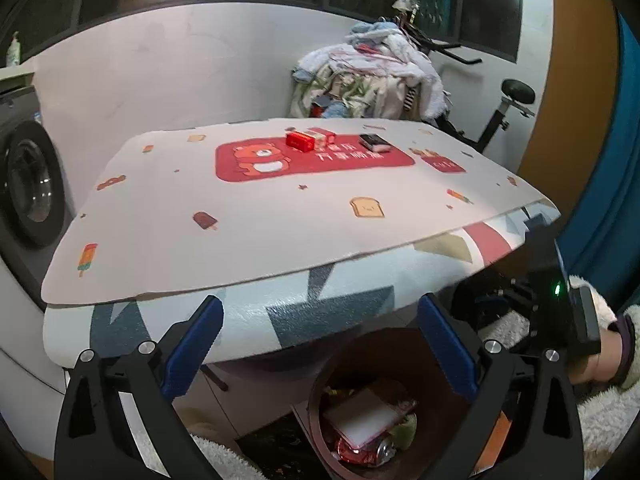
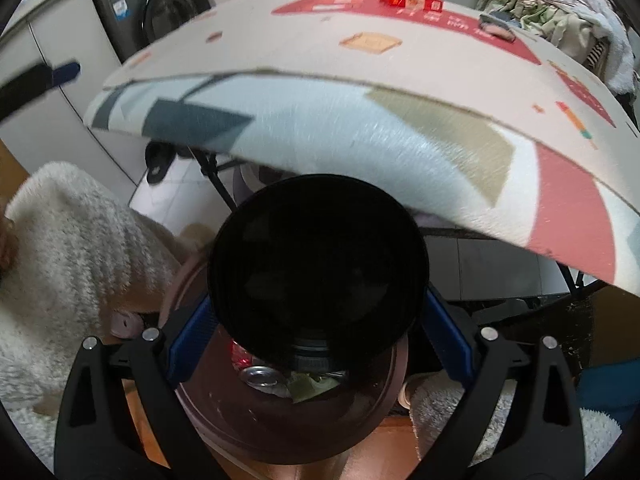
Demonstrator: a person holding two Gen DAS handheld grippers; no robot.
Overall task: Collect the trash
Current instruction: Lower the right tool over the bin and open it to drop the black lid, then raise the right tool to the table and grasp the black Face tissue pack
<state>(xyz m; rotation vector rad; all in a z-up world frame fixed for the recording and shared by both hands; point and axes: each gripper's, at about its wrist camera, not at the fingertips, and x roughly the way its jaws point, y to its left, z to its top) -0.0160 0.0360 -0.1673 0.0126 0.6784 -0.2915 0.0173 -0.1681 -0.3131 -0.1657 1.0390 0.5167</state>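
Observation:
A brown round trash bin (image 1: 332, 372) stands on the floor under the table's front edge and holds a flat white-and-pink packet (image 1: 366, 416) and a crushed red can (image 1: 360, 450). My left gripper (image 1: 320, 344) is open and empty, just above the bin. My right gripper (image 2: 316, 344) is shut on a round black container (image 2: 316, 264), held over the same bin (image 2: 280, 432), where a can top (image 2: 260, 378) shows. On the table lie a red box (image 1: 299, 141), a pink-white box (image 1: 322, 136) and a small dark box (image 1: 374, 143).
The table (image 1: 240, 312) carries a white cartoon mat (image 1: 240, 208) over a patterned cover. A washing machine (image 1: 28, 184) stands left. A heap of clothes (image 1: 368, 80) and an exercise bike (image 1: 504, 112) are behind. White fluffy sleeves (image 2: 68, 248) flank the bin.

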